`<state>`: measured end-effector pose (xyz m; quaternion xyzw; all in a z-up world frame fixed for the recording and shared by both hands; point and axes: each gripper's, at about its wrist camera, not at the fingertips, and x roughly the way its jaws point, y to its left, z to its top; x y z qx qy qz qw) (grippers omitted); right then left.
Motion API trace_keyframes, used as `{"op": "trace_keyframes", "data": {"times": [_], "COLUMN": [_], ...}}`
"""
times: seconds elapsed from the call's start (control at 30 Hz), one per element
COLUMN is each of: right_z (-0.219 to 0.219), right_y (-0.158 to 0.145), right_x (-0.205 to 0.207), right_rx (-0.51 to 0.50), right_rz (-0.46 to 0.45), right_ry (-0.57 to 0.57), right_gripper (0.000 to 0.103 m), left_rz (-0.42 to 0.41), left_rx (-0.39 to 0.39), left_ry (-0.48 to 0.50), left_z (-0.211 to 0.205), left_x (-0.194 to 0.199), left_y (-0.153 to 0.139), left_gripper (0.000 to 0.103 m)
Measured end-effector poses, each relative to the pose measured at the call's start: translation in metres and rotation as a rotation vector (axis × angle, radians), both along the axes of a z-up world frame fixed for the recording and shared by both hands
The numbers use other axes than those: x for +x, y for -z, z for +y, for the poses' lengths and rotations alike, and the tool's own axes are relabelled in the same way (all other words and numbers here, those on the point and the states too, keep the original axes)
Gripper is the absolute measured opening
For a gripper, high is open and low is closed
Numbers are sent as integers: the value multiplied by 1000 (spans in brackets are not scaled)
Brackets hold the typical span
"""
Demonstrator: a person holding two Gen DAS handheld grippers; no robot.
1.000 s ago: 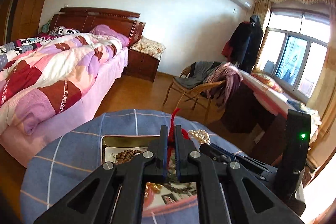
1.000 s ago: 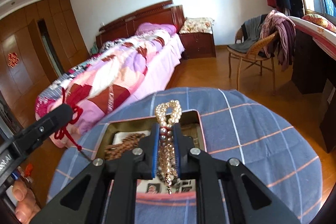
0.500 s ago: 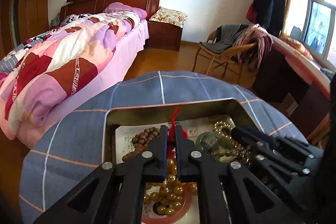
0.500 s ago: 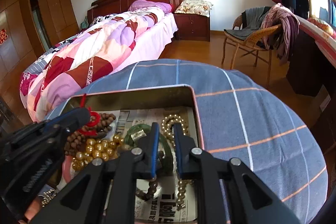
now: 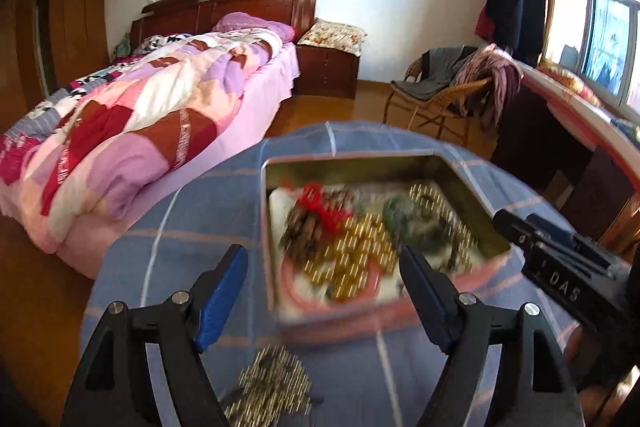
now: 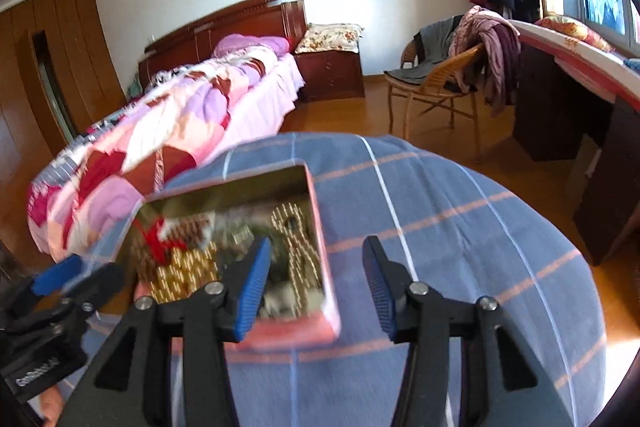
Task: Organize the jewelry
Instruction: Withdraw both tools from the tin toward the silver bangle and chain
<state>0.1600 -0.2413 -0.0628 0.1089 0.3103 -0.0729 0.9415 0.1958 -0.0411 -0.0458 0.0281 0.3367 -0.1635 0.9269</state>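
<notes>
Presently both tongs, left point(image 5: 322, 267) and right point(image 6: 316, 279), are opening, empty; loose beads point(image 5: 272, 383) lie lower-centre, nearest left.

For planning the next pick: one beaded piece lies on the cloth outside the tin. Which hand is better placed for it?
Left, probably. The beaded piece lies right under the left gripper, fingers opening and empty; the right view misses it.

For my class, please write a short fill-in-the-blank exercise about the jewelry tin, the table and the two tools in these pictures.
1. The tin sits on a blue checked ____.
2. A ____ cord lies on the brown beads inside the tin.
3. Nothing is between the pads of the left tool, whose jaws are ____.
4. A loose bead pile lies ____ the tin.

Missing words: tablecloth; red; opening; outside
</notes>
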Motion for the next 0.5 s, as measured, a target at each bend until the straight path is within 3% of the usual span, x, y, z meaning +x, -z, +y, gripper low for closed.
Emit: {"op": "trace_keyframes", "data": {"times": [0.27,0.5], "right_z": [13,31], "right_y": [8,18], "right_x": [-26,-51], "right_rx": [4,-55], "right_rz": [29,59], "right_ry": [-7,-26], "right_gripper": [54,55], "left_rz": [47,45], "left_rx": [-14,44], "left_ry": [-45,-84], "left_z": [20,21], "left_x": [-41,-61], "left_y": [17,25], "left_gripper": [78,78]}}
